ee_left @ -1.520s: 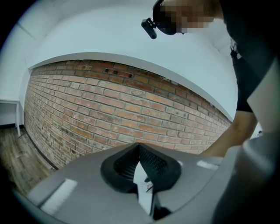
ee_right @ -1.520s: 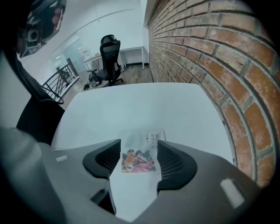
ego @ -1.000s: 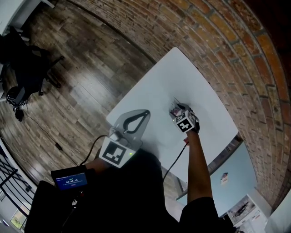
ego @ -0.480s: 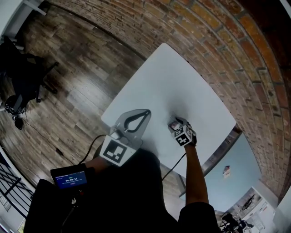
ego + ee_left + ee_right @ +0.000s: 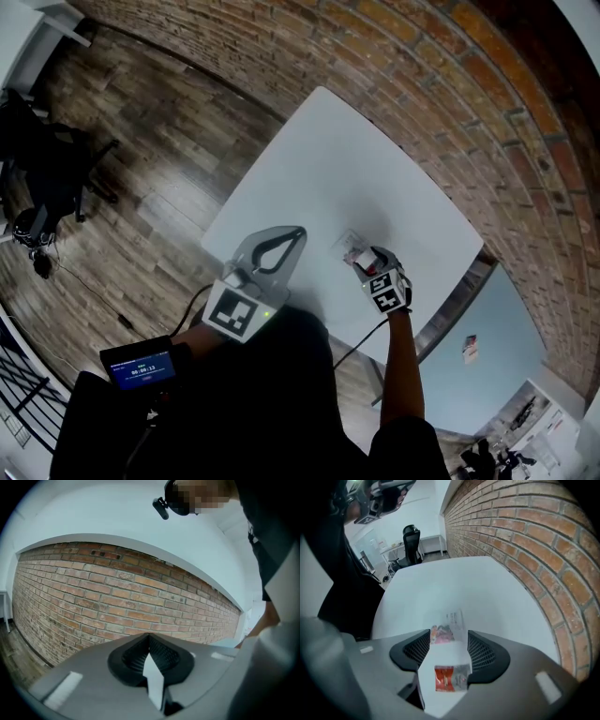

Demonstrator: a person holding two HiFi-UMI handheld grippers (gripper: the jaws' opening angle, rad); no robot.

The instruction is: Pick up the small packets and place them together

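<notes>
Right gripper [image 5: 448,635] is low over the white table [image 5: 440,583], jaws spread apart and gripping nothing. A red-and-silver packet [image 5: 451,678] lies flat on the table between the jaws, its right edge against or just beside the right jaw; contact cannot be confirmed. A pink packet [image 5: 442,633] lies at the jaw tips, and a white printed packet [image 5: 455,618] is touching it just beyond. In the head view the right gripper [image 5: 362,259] sits near the table's near edge. Left gripper [image 5: 149,637] is clenched with its tips together, empty, aimed at the brick wall [image 5: 117,606] and held off the table's near-left edge [image 5: 298,232].
</notes>
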